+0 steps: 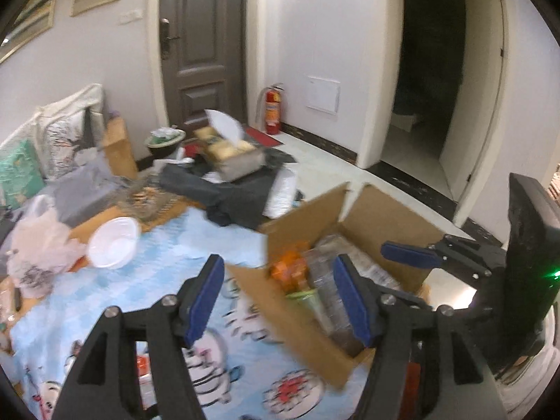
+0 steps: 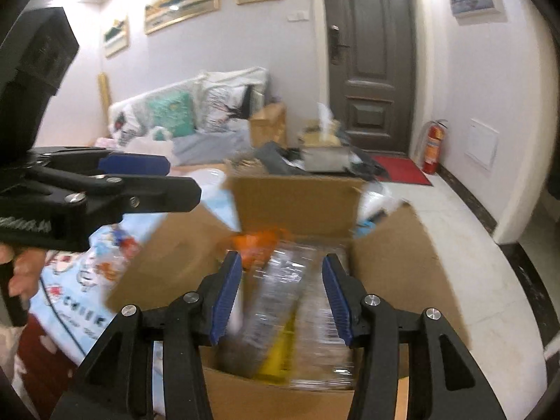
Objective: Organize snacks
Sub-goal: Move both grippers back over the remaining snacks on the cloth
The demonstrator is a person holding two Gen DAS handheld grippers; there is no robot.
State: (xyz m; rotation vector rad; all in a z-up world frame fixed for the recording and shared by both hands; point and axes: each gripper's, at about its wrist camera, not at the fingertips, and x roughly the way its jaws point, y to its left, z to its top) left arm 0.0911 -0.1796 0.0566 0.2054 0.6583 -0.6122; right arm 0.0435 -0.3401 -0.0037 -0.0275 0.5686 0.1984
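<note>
An open cardboard box (image 1: 385, 217) (image 2: 297, 203) sits at the edge of a blue cartoon-print table cover (image 1: 168, 262). Inside lie an orange snack pack (image 1: 290, 266) (image 2: 259, 241) and clear plastic-wrapped snack packs (image 1: 350, 280) (image 2: 276, 297). My left gripper (image 1: 280, 297) is open and empty, above the box's near-left wall; it also shows in the right wrist view (image 2: 140, 175). My right gripper (image 2: 281, 297) is open and empty, right over the box's contents; it also shows in the left wrist view (image 1: 409, 255).
A white plastic bowl (image 1: 112, 241) and a pink bag (image 1: 38, 241) lie on the table's left. Dark bags (image 1: 224, 189), a tissue box (image 1: 234, 154) and cushions (image 1: 52, 143) lie beyond. A fire extinguisher (image 1: 273, 108) stands by the door.
</note>
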